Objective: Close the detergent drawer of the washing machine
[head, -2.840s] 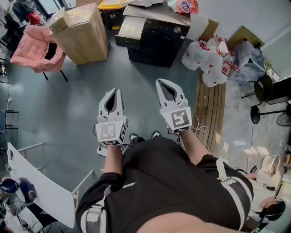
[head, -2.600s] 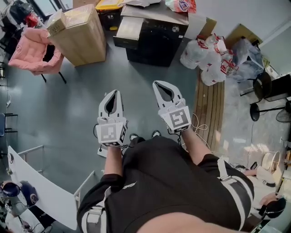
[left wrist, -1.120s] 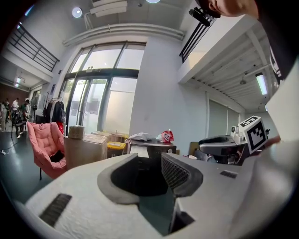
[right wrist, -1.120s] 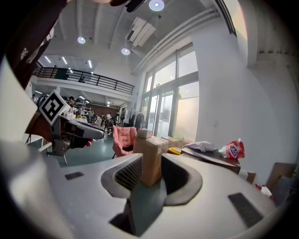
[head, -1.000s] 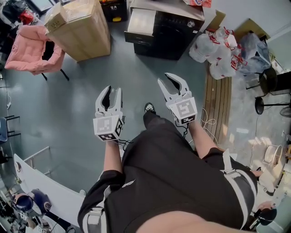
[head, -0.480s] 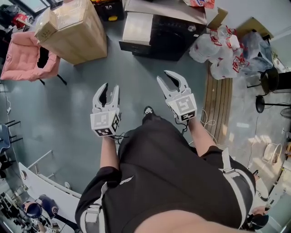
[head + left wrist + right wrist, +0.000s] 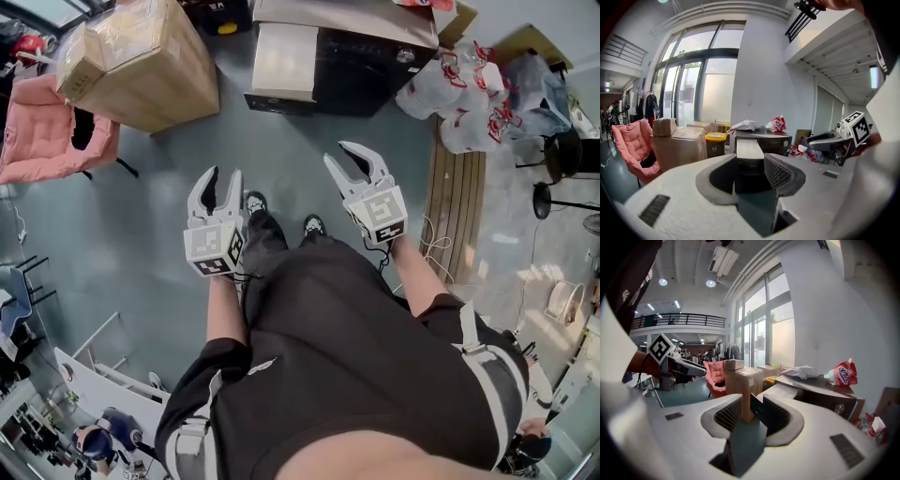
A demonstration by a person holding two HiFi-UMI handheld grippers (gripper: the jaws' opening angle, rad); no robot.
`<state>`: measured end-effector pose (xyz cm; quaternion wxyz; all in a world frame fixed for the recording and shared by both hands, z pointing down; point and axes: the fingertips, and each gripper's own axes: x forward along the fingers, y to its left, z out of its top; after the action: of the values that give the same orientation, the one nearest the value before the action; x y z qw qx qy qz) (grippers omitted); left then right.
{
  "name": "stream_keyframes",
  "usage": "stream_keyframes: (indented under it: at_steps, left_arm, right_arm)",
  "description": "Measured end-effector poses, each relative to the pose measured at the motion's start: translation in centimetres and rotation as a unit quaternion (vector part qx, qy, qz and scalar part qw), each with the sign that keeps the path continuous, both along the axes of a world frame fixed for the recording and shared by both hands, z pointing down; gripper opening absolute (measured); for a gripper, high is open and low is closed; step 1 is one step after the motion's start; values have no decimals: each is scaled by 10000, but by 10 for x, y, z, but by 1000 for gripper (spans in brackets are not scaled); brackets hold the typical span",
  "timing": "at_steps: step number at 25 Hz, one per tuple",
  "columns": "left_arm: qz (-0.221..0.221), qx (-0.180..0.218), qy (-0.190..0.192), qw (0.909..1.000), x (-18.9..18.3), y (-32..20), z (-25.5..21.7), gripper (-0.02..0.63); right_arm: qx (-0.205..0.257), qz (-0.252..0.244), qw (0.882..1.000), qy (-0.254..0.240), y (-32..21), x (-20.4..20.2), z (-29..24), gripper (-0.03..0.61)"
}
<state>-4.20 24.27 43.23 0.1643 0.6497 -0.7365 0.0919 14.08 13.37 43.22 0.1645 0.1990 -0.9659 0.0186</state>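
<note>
Head view: detergent drawer point(image 7: 286, 58) juts lengthwise toward you, ahead of your left gripper point(image 7: 221, 175); its jaws have just been opening, right gripper point(image 7: 349, 161) also parted, both empty.

Big open industrial hall, a workshop or test-lab sort of place, not a home. Bare grey-green painted floor point(image 7: 159, 225); a tall glass wall point(image 7: 693, 79) far ahead of the left gripper point(image 7: 221, 174); a railed upper gallery point(image 7: 679, 320) and ceiling ducts point(image 7: 723, 258) up left of the right gripper point(image 7: 349, 159). Ahead of both grippers goods stand loose on the floor: a black washing machine point(image 7: 361, 66), taped cardboard boxes point(image 7: 141, 70) left of it, filled plastic bags point(image 7: 459, 89) and wooden slats point(image 7: 459, 202) to the right.
</note>
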Motion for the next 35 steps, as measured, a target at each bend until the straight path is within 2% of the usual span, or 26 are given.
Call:
stream_keyframes:
  at_steps: [4,8,13,19,25,27,32,35]
  left_arm:
    - [290,-61,2,9996,-32,-40,11,187]
    - [780,-104,-73,9969,-61,-85,11,189]
    - [1491,-152,-23,9887,-98,-131,14,189]
    - [2488,-400,-22,9677,-115,-157,44,192]
    - [3408,-879,-3,9360,-107,-161,87,196]
    - [3580,-963,-110,9287,-105,-163,98,196]
    - [3778,-1207,-274,9176,-98,-173,119,196]
    - [4023,-1283,-432,9054,-90,-184,127,167]
  right_arm:
    - [-120,312,9994,33,-26,-24,8,143]
    - [-113,623,9978,220,-53,-50,13,144]
    - [-140,797,9952,544,-64,-89,22,146]
    - [-332,1172,9872,1030,-63,-105,50,144]
    - [-682,1399,9751,1580,-59,-100,86,141]
    - [-769,1369,9726,1714,-57,-98,96,143]
    - [-1025,1197,9701,1848,-66,-89,109,141]
    - [-1015,935,9707,1965,-81,-87,114,141]
